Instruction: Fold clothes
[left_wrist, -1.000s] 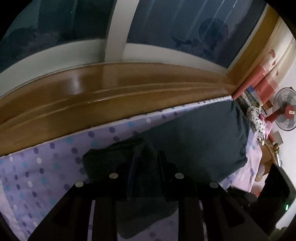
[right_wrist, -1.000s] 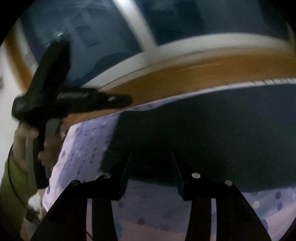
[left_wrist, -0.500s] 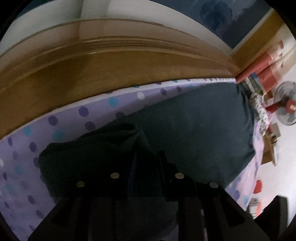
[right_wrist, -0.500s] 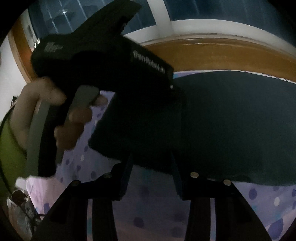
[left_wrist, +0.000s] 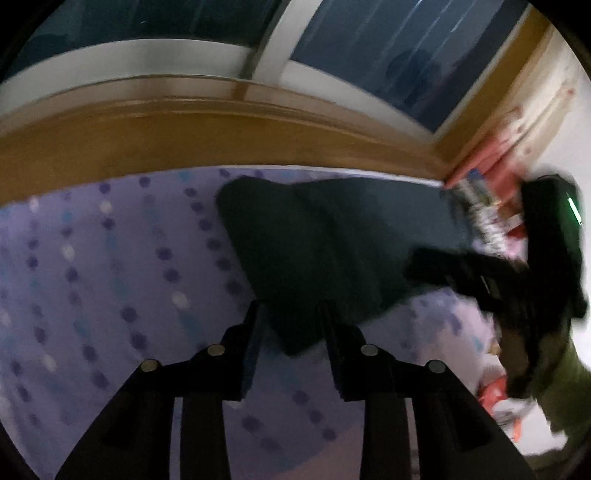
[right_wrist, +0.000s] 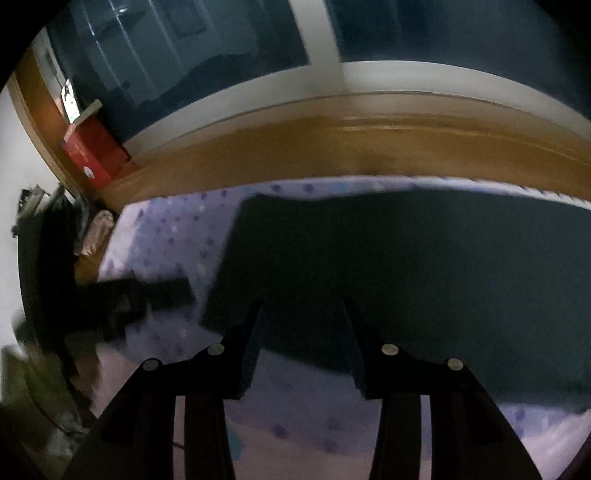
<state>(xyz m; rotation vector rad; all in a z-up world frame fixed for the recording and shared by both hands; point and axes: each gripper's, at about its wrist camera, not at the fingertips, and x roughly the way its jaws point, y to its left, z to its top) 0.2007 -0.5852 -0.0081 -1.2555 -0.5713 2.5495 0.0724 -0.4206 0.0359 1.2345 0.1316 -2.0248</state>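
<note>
polka-dot sheet (left_wrist: 110, 266) under a dark garment (left_wrist: 332, 240), below a wooden sill (left_wrist: 221, 140).

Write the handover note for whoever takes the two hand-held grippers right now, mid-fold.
Left hand-held gripper: jaws opening, the near corner of the dark garment showing between them; frames don't show a grip.
Right hand-held gripper: jaws apart over the garment's near edge, opening slightly, no visible pinch.
Garment lies on the purple dotted bedsheet below the wooden ledge.
Done: its left end looks doubled over.
Left: square the edges and finish folding.
</note>
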